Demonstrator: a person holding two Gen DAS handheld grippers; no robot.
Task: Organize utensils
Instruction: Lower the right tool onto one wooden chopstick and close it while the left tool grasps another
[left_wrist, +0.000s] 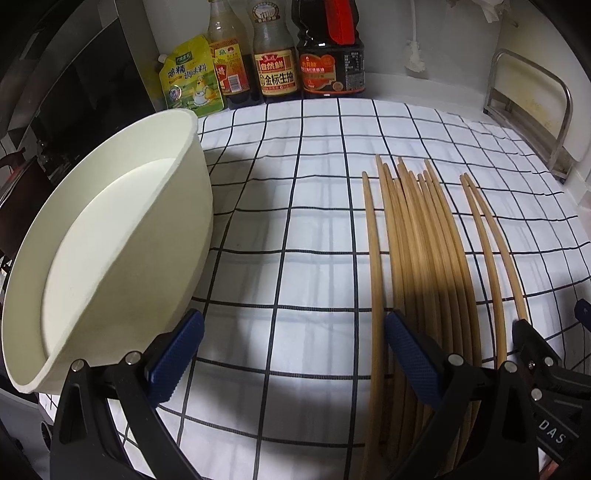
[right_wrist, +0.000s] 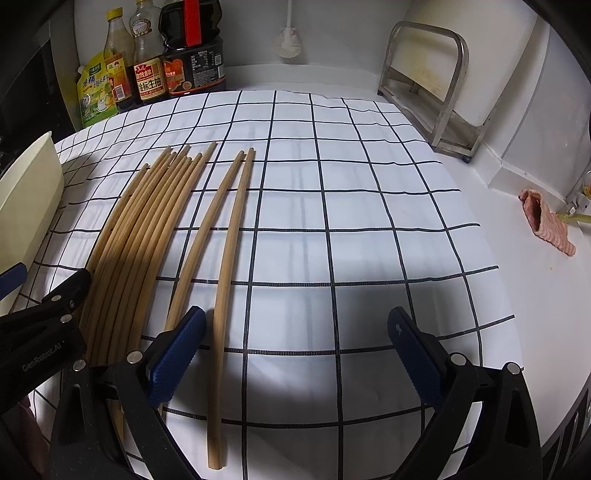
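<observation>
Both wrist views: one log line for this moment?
left gripper open | right gripper open | chopsticks on cloth | bowl tilted, empty

A white cloth with a dark grid (right_wrist: 369, 206) covered the table. A bundle of wooden chopsticks (right_wrist: 136, 236) lay on it at left, with a separate pair (right_wrist: 225, 236) just beside them. The right hand-held gripper (right_wrist: 295, 354) hovered low with its blue-padded jaws wide apart, the left pad over the pair. Sauce bottles (right_wrist: 166, 55) stood at the back, a metal rack (right_wrist: 424, 85) at right, and a cream bowl (right_wrist: 29, 199) at the left edge.
</observation>
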